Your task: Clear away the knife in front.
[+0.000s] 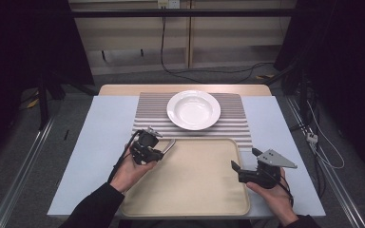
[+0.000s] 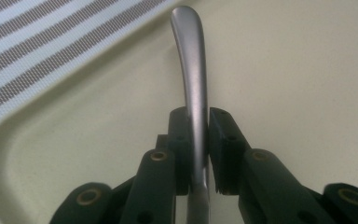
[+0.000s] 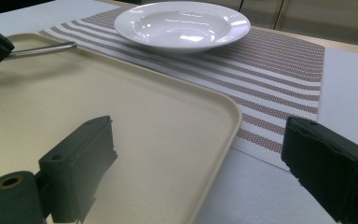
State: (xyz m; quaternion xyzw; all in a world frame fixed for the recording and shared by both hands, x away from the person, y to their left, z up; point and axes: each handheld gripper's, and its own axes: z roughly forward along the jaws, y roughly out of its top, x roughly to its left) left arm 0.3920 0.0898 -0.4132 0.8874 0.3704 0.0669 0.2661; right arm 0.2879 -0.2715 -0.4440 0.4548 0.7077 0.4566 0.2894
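The beige tray lies at the desk's near edge. The left tool is over the tray's far-left corner, jaws clamped on a metal utensil handle; the utensil's working end is hidden. The right tool is at the tray's right edge, jaws wide apart, holding nothing. Beyond the tray, a white plate sits on a striped placemat at the far edge.

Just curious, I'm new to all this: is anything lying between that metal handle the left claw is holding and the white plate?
Nothing visible. The handle sits clamped in the left gripper over the tray's far-left corner; only bare striped mat lies before the plate.
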